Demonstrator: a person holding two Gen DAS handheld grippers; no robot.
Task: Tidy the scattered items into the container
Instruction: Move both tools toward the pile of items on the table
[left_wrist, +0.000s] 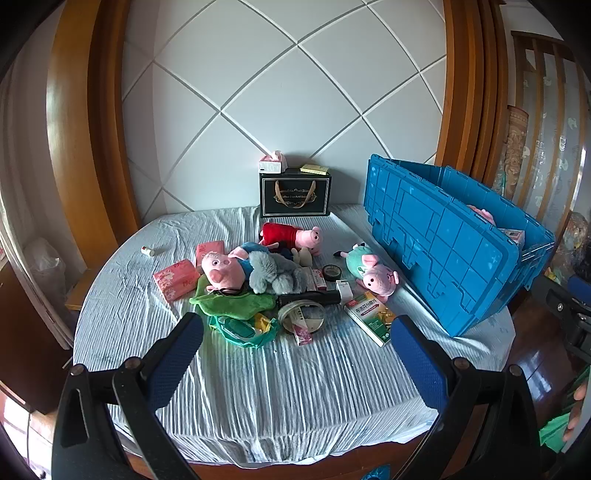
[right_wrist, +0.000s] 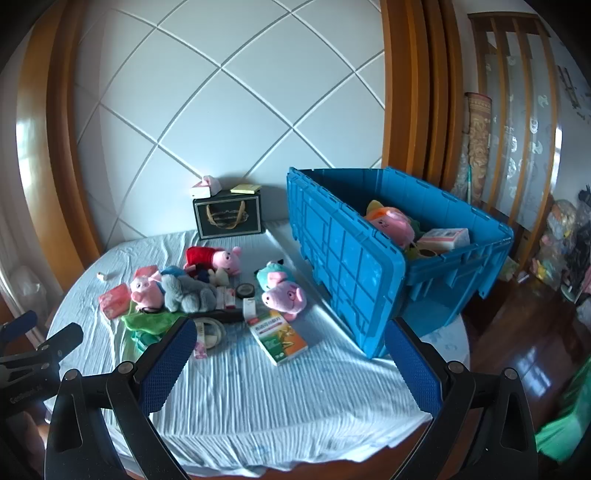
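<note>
A blue crate (left_wrist: 443, 236) (right_wrist: 354, 258) stands at the bed's right side with its lid flap hanging open; inside are a pink plush (right_wrist: 391, 221) and a white box (right_wrist: 447, 238). Scattered on the striped sheet are a red-dressed pig plush (left_wrist: 291, 236), a blue-shirted pig (left_wrist: 225, 269), a grey plush (left_wrist: 277, 275), a teal pig (left_wrist: 373, 271) (right_wrist: 282, 291), a green medicine box (left_wrist: 371, 317) (right_wrist: 279, 336), pink tissue packs (left_wrist: 176, 278), a green cloth (left_wrist: 229, 302) and a black torch (left_wrist: 310, 297). My left gripper (left_wrist: 295, 354) and right gripper (right_wrist: 291, 365) hover open over the near sheet, holding nothing.
A black gift bag (left_wrist: 294, 192) stands against the quilted headboard with a tissue box (left_wrist: 272, 162) on top. A small tube (left_wrist: 147, 251) lies alone at the far left. Wooden floor (right_wrist: 517, 332) lies right of the bed. The bed's near edge (left_wrist: 280, 439) is just below the grippers.
</note>
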